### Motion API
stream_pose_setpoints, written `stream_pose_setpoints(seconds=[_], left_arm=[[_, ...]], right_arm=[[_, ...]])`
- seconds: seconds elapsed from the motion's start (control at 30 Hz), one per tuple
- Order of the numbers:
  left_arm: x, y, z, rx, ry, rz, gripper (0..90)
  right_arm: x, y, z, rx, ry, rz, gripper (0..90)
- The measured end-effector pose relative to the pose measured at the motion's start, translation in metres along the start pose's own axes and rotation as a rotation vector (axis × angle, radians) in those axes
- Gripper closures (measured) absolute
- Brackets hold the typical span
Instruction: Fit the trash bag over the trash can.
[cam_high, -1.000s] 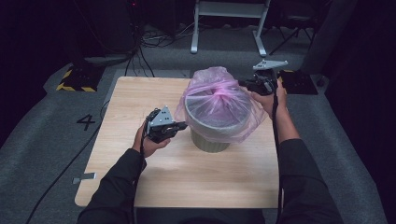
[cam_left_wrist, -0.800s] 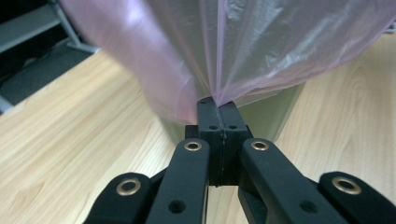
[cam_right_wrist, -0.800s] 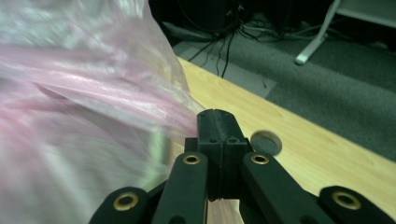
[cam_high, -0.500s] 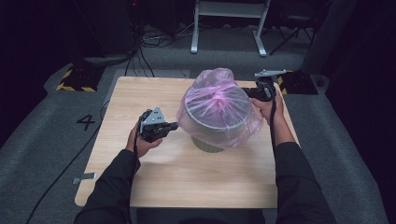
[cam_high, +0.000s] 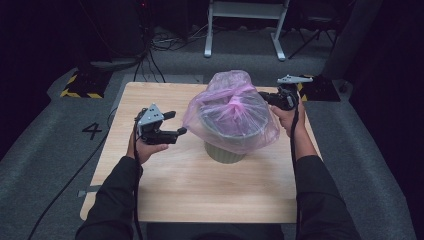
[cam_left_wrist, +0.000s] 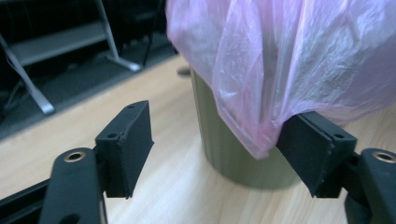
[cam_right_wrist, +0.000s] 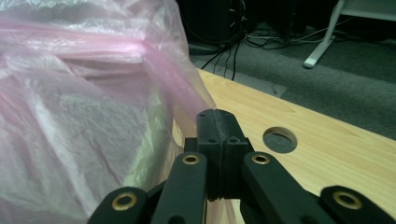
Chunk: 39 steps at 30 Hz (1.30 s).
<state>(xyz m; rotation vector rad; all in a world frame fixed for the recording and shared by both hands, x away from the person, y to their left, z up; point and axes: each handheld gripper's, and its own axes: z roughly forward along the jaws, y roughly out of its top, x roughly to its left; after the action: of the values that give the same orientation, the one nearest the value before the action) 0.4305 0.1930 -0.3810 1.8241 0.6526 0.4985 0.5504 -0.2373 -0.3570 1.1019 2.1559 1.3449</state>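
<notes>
My left gripper (cam_high: 175, 123) stood released beside the pink bin liner (cam_high: 231, 116) draped over the olive bin (cam_high: 225, 151) mid-table; its jaws had just been opening, nothing pressed between them. My right gripper (cam_right_wrist: 219, 122) was clenched on the liner's far edge; a one-sided pull could tear the film or tip the bin.

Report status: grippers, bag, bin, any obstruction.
Left gripper just opened, off the pink bag. Right gripper shut on bag film. Bag draped over green bin. No obstruction.

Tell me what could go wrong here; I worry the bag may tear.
The right gripper is shut on the thin bag; a hard pull could rip the film or tip the bin. The left gripper has just been opening and pinches nothing, so that side's bag edge hangs loose and may slip off.
</notes>
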Motion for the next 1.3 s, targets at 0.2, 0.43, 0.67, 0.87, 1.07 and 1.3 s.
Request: stream_pose_setpoints(seconds=[0.2, 0.43, 0.67, 0.87, 1.07, 1.3], left_arm=[[0.003, 0.018, -0.012, -0.019, -0.011, 0.010, 22.9], [0.007, 0.002, -0.012, 0.083, -0.022, -0.007, 17.6], [-0.013, -0.006, -0.018, 0.101, -0.062, 0.030, 16.1], [-0.023, 0.019, -0.024, 0.015, -0.059, 0.053, 16.3], [-0.015, 0.063, -0.001, -0.012, -0.002, 0.061, 24.6], [-0.003, 0.075, 0.029, 0.064, 0.027, 0.074, 31.0]], right_arm=[[0.000, 0.004, -0.008, -0.022, -0.010, -0.007, 90.0], [-0.001, 0.006, -0.014, -0.037, -0.016, -0.004, 90.0], [0.000, 0.009, -0.020, -0.043, -0.021, -0.014, 90.0], [0.003, 0.010, -0.021, -0.045, -0.022, -0.026, 89.7], [0.004, 0.011, -0.020, -0.041, -0.023, -0.040, 89.0], [0.006, 0.014, -0.019, -0.043, -0.011, -0.051, 89.0]])
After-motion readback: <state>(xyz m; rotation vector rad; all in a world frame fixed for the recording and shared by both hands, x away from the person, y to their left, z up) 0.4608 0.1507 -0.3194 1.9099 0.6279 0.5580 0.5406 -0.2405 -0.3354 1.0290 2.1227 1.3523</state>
